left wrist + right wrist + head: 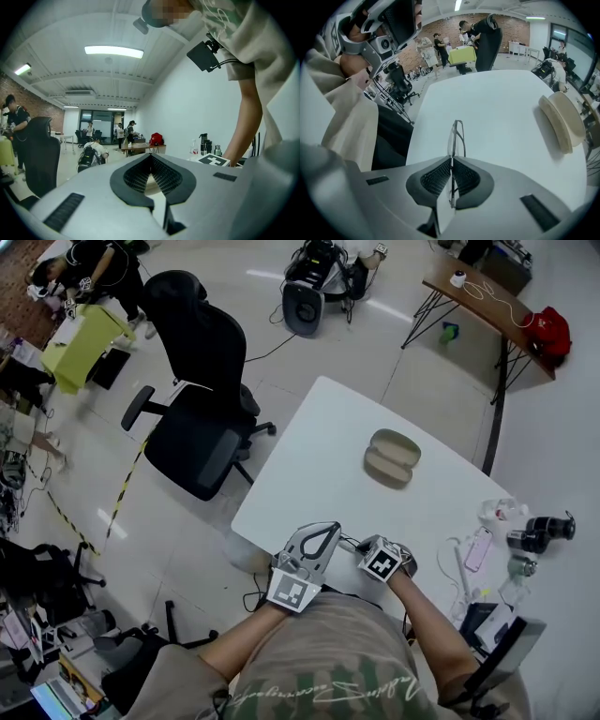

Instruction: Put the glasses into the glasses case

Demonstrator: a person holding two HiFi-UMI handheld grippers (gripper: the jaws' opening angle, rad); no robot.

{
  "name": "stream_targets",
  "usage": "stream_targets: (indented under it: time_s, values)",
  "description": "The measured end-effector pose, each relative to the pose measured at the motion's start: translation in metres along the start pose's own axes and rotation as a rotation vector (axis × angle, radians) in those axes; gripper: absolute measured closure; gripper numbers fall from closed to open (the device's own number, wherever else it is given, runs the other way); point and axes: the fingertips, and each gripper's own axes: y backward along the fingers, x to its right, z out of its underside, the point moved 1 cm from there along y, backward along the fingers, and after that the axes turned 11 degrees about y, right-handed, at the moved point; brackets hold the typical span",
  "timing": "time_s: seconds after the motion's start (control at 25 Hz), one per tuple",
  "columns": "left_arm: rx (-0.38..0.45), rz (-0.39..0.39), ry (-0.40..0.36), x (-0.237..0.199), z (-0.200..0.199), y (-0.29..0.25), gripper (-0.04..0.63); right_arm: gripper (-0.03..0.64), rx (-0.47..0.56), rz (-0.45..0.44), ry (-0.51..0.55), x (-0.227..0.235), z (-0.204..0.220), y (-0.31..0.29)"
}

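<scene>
Right gripper (451,160): jaws pinched together on the glasses (458,135), thin frame edge-on, poking out over the white tabletop (497,98). Left gripper (150,157): jaws tip to tip, nothing between them (I hold both close to my body). Beige glasses case (562,119) lies on the tabletop, well apart.

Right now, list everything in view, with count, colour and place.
table: one, white, under both grippers
glasses case: one, beige, on the table's far part
glasses: one pair, thin dark frame, in the right gripper
office chair: one, black, left of the table
desk: one, brown, far right
red bag: one, at the desk's end
small items: several, mostly dark, table's right edge
left gripper: grey, shut, empty
right gripper: grey, shut on the glasses
</scene>
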Motion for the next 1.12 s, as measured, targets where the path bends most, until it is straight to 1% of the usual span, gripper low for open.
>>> stream_targets:
  time_s: [0.08, 0.2, 0.32, 0.48, 0.64, 0.76, 0.88, 1.12]
  values:
    - [0.01, 0.021, 0.004, 0.008, -0.001, 0.004, 0.59, 0.588, -0.015, -0.002, -0.002, -0.004, 0.006, -0.001]
    - [0.048, 0.046, 0.011, 0.015, -0.007, 0.004, 0.59, 0.588, -0.023, 0.006, 0.001, -0.005, 0.007, 0.0]
    - [0.037, 0.054, 0.003, 0.014, -0.01, 0.003, 0.59, 0.588, -0.031, 0.019, -0.004, -0.004, 0.006, 0.0]
    - [0.069, 0.049, -0.007, 0.004, -0.02, 0.006, 0.59, 0.588, -0.019, 0.025, -0.04, -0.007, 0.004, -0.001]
    - [0.058, 0.054, -0.018, -0.009, -0.024, 0.008, 0.589, 0.588, -0.003, 0.032, -0.049, -0.004, -0.008, 0.003]
    - [0.059, 0.063, -0.01, -0.008, -0.023, 0.005, 0.591, 0.588, -0.014, 0.031, -0.035, -0.005, -0.008, 0.003]
    - [0.076, 0.081, -0.002, -0.007, -0.023, -0.003, 0.59, 0.588, -0.02, 0.016, -0.05, -0.007, -0.007, 0.004]
    - [0.064, 0.126, 0.036, -0.012, -0.018, -0.012, 0.59, 0.588, -0.034, -0.001, -0.055, -0.008, -0.015, 0.002]
